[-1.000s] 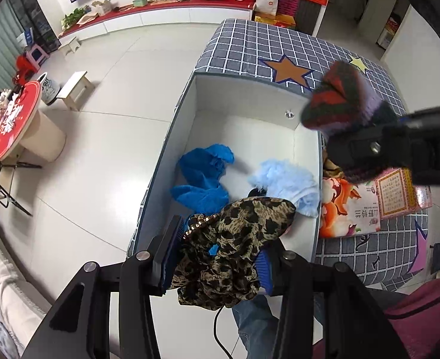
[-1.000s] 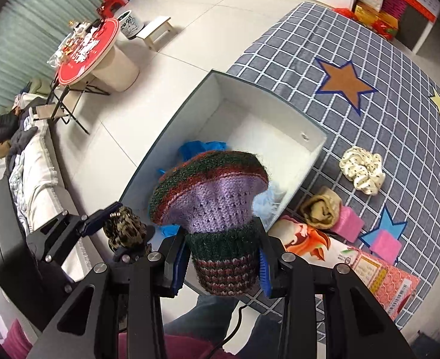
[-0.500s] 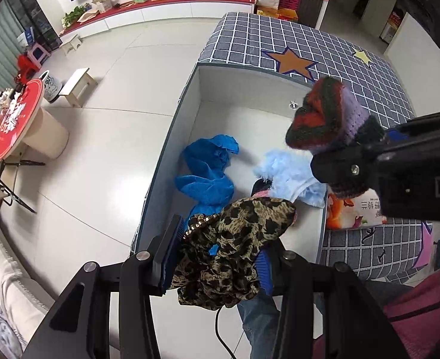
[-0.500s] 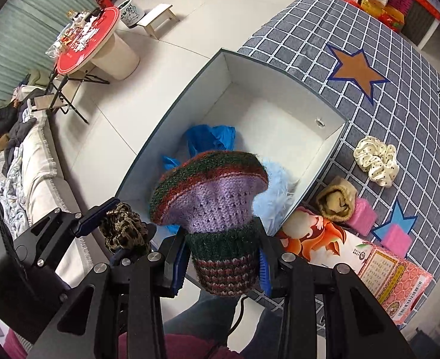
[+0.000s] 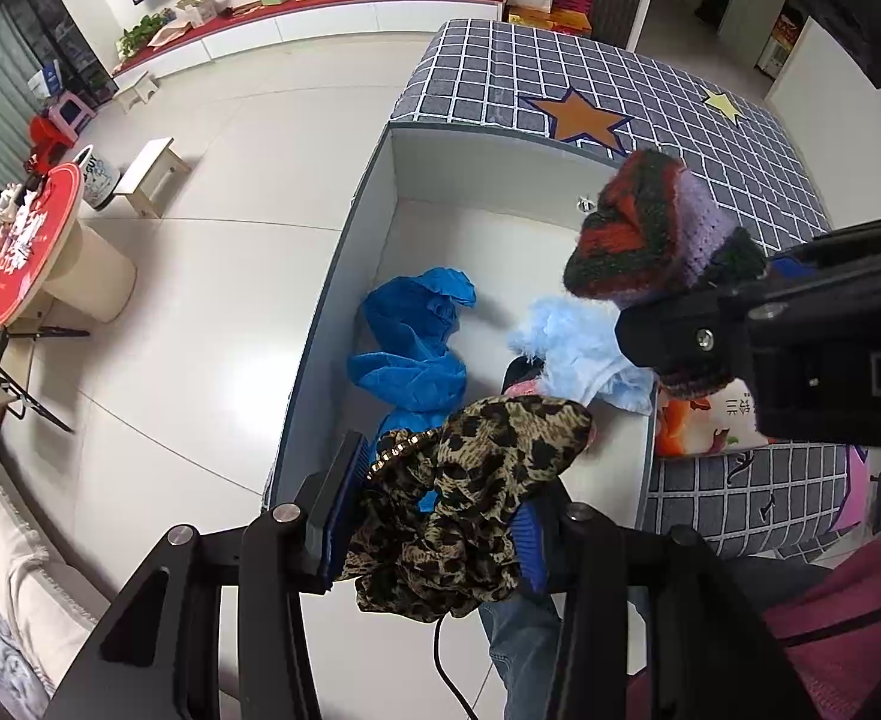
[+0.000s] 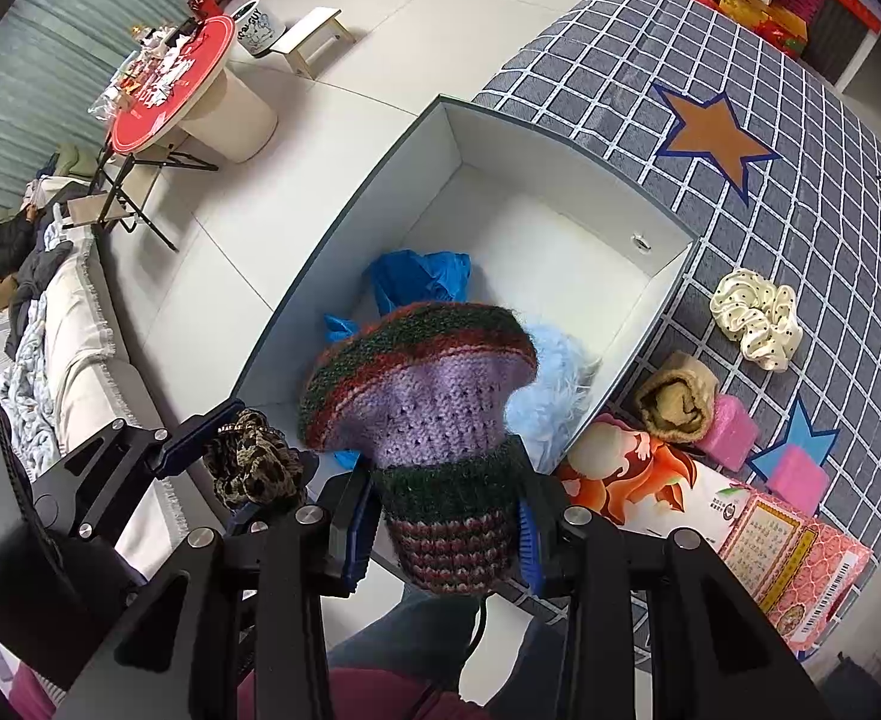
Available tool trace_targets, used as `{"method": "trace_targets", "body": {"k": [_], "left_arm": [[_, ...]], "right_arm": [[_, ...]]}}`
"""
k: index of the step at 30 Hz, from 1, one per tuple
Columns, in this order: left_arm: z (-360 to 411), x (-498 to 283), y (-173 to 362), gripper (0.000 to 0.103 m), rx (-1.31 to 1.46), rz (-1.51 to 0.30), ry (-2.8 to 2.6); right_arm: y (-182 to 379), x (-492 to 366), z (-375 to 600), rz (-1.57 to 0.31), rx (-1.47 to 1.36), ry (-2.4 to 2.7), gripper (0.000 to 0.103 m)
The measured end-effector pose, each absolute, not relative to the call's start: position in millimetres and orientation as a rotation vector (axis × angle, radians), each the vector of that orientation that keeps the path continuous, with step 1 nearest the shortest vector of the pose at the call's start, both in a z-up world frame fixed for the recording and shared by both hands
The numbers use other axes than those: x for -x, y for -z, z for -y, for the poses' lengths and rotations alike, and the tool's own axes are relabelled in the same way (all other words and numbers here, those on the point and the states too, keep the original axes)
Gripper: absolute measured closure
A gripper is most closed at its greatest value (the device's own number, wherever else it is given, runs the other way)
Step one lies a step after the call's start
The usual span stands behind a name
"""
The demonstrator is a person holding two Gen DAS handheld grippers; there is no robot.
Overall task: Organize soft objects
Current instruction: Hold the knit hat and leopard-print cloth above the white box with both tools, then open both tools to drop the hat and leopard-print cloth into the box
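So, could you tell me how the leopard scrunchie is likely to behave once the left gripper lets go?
The leopard scrunchie bunches and droops between the left gripper's pads, so it is probably floppy and light. Thin gathered fabric suggests it will drop limply into the box, not roll or bounce.

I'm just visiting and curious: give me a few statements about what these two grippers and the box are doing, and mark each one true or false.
1. The left gripper is shut on a leopard-print scrunchie. True.
2. The right gripper is empty. False: it is shut on a knitted hat.
3. The white box already has blue cloth in it. True.
4. The cream dotted scrunchie lies inside the box. False: it lies outside, on the checked blanket.
5. A fluffy light blue item is in the box. True.
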State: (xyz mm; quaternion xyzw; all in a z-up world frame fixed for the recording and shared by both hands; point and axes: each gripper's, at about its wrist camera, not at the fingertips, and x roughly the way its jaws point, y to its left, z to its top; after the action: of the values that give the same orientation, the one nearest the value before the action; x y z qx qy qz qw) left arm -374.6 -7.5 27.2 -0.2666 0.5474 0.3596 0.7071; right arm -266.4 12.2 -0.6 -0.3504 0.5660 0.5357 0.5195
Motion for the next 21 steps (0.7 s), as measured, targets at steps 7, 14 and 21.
{"method": "trace_targets", "body": {"k": [7,14,21], "left_arm": [[5.8,375.5,-25.8,0.055,0.6,-1.219,-0.805],[3.9,376.0,-25.7,0.055,0.605,-1.216,-0.804],[2.0,371.4,-22.1,0.055,0.601,-1.234,-0.787]], "right_arm": [[2.3,267.9,-13.4,-1.359,0.843,-1.287,0.063],[3.0,268.6,-15.4,-1.36,0.842,-1.283,0.063],[5.1,260.3,-15.8,-1.376,0.809,-1.265,0.063]]}}
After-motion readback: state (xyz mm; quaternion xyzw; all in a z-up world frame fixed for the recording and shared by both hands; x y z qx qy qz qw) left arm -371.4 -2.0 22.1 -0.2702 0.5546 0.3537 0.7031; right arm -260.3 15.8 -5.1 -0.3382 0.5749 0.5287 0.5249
